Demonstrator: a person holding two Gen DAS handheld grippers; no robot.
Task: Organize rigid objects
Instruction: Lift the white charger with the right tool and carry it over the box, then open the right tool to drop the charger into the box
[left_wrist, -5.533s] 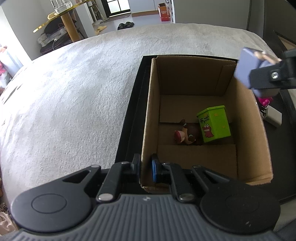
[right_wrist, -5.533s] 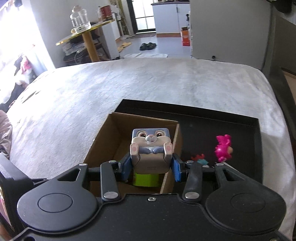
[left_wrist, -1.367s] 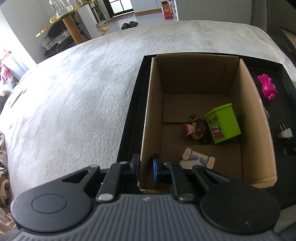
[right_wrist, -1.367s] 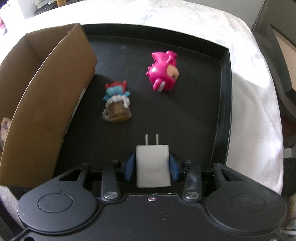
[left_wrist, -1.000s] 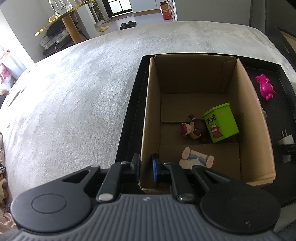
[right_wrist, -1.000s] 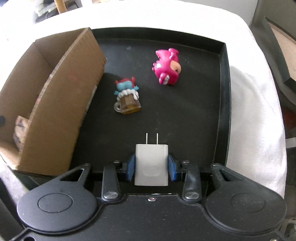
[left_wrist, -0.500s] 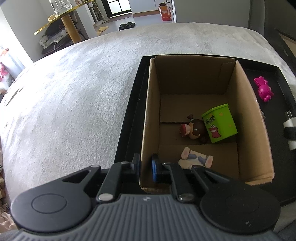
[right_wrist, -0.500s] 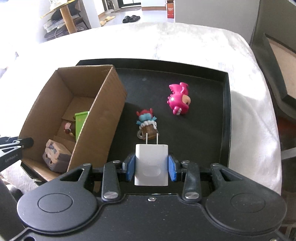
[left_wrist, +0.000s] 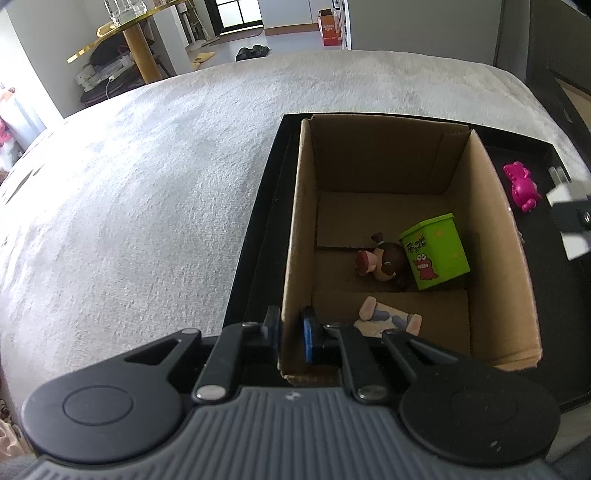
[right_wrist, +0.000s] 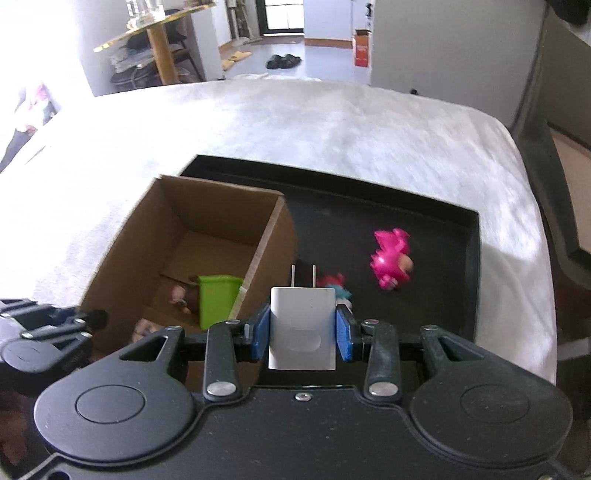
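Note:
My left gripper (left_wrist: 290, 334) is shut on the near left wall of the open cardboard box (left_wrist: 295, 236), which stands in a black tray (left_wrist: 255, 229). Inside the box lie a green cube (left_wrist: 436, 254), a brown-haired figurine (left_wrist: 380, 260) and a bunny block (left_wrist: 388, 319). My right gripper (right_wrist: 302, 326) is shut on a white plug charger (right_wrist: 302, 328), held above the tray just right of the box (right_wrist: 184, 236). It shows at the right edge of the left wrist view (left_wrist: 570, 218). A pink toy (right_wrist: 391, 264) and a small red-and-teal figurine (right_wrist: 338, 286) lie on the tray.
The tray (right_wrist: 469, 266) sits on a white fuzzy cover (left_wrist: 147, 192). A dark chair (right_wrist: 554, 147) stands to the right. A gold-topped table (right_wrist: 159, 48) and shoes (right_wrist: 282, 61) are on the floor beyond.
My right gripper has lifted the charger up off the tray and moved it left toward the box. My left gripper keeps its hold on the box wall.

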